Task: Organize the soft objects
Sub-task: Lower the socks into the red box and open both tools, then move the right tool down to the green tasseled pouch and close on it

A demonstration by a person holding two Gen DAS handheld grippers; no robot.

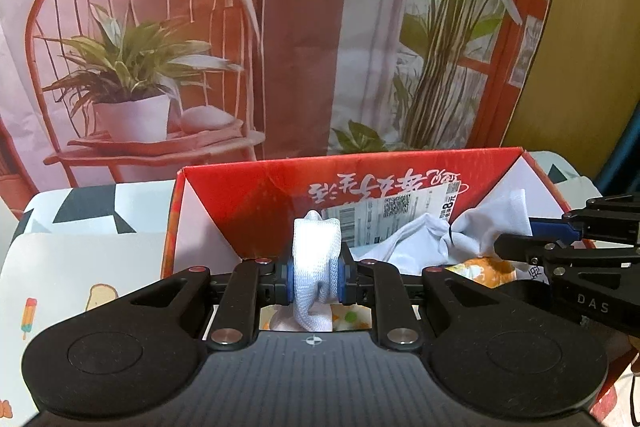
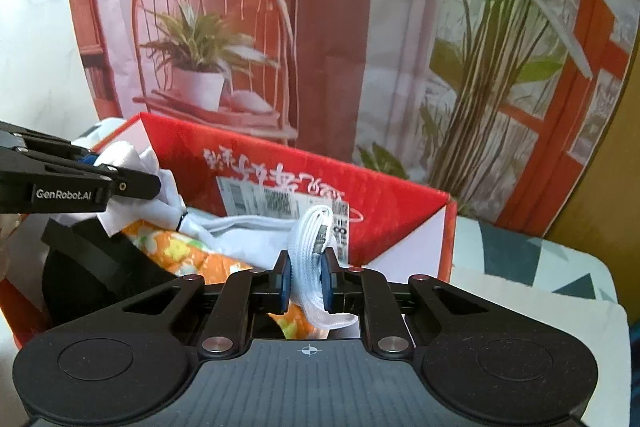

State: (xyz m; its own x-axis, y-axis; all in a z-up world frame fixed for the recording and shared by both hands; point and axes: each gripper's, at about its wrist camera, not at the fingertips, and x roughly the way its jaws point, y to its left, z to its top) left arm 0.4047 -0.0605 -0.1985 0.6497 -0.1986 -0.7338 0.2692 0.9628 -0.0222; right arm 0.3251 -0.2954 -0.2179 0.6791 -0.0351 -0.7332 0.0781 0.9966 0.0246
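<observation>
We have both tongs clamped on white knit cloth. The left tongs [image 1: 316, 277] pinch a folded white ribbed piece [image 1: 316, 255] that stands up between the pads and droops below them. The right tongs [image 2: 306, 285] pinch a similar white ribbed piece [image 2: 314, 251]; whether these are two ends of one cloth or two separate items we cannot tell.

Both are held over the open red box [image 1: 256, 195], which sits on a patterned cover [image 1: 80, 211] with grey and white shapes; we cannot tell what lies beneath that cover. Inside the box there already lie a crumpled white garment [image 1: 440, 235] near its back wall and an orange flowered cloth [image 2: 180, 251] under it, with something black [image 2: 80, 279] at the box's left side in the right wrist view. A shipping label [image 1: 392, 215] is stuck to the inner back wall.

We judge the task well along: several soft things are in the box, and the white piece in hand is not yet released there. What remains seems to be lowering it in and letting go. We see no loose soft items on the cover outside the box, though much of it is out of view.
</observation>
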